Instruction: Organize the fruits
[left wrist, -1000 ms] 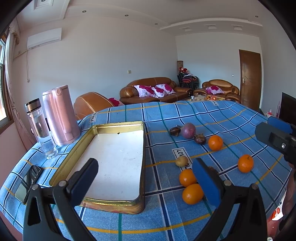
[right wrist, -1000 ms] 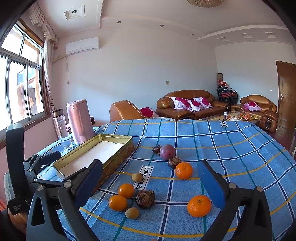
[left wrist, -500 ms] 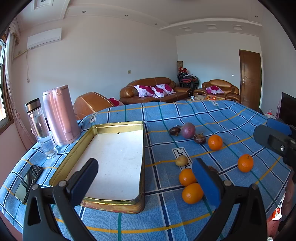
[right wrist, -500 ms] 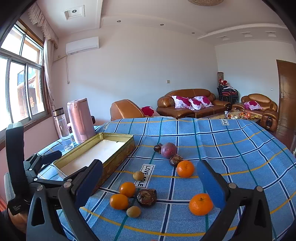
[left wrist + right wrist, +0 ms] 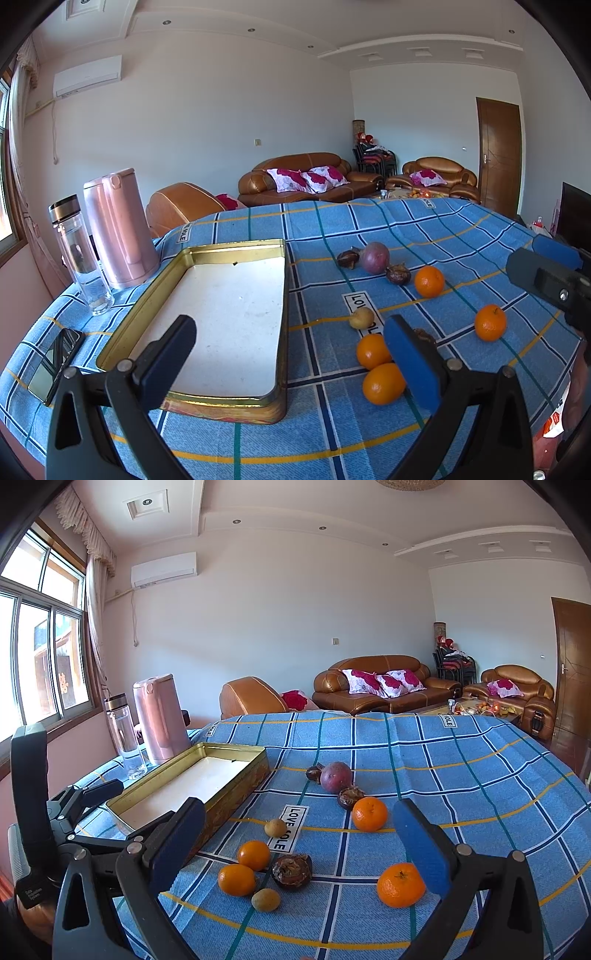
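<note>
A gold tin tray (image 5: 284, 295) (image 5: 236, 794) with a white empty floor lies on the blue checked tablecloth. To its right lie several oranges (image 5: 383, 383) (image 5: 400, 884), a purple round fruit (image 5: 374, 257) (image 5: 335, 777), dark wrinkled fruits (image 5: 291, 871) and small tan fruits (image 5: 265, 899). My left gripper (image 5: 291, 362) is open and empty above the tray's near end. My right gripper (image 5: 299, 845) is open and empty, held above the fruits; it also shows in the left wrist view (image 5: 546, 273).
A pink kettle (image 5: 118, 229) and a clear water bottle (image 5: 79, 254) stand left of the tray. A phone (image 5: 55, 365) lies at the table's near left corner. Sofas and a wooden door are behind the table.
The right gripper has drifted slightly forward toward the fruits. The left gripper has barely moved. No fruit has moved.
</note>
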{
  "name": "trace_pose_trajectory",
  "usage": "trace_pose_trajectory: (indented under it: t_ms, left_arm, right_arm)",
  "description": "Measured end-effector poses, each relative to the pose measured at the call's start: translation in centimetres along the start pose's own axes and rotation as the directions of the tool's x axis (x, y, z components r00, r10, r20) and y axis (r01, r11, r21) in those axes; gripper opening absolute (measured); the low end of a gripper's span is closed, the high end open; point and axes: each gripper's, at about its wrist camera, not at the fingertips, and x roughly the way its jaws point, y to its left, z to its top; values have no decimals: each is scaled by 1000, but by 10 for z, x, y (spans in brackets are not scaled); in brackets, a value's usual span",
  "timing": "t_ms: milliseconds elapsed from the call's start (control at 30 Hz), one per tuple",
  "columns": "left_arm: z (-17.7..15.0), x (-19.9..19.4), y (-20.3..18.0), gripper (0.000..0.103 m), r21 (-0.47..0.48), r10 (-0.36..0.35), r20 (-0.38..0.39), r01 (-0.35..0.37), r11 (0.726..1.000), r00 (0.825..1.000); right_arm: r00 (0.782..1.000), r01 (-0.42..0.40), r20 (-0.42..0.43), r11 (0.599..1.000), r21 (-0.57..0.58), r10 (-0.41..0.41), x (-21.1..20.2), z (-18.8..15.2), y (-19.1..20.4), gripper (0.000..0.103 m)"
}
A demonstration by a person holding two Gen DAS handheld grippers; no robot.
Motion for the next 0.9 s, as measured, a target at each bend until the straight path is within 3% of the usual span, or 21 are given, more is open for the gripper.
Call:
trace_pose_trajectory:
  t_ms: [400,567,700,833,900]
  left_arm:
    - [-15,7,-15,102,27,-35,-15,36,999,999]
    - [-25,11,-30,90,53,-90,-38,92,994,995]
    - [-35,22,-45,65,66,-132,-99,139,988,986]
    - [-41,32,-52,62,67,-150,-146,161,985,978]
    - [-42,35,-55,62,65,-158,-155,169,983,975]
  right_arm:
    - [999,46,-26,999,6,-45,-1,-19,-19,102]
    - [994,90,-62,996,27,-88,0,-39,-40,102]
    - [991,94,-95,994,49,-89,6,-51,-52,101]
    - [990,95,-112,994,47,-90,12,-58,-56,99]
    - [989,97,-120,994,53,-90,16,-60,-59,93]
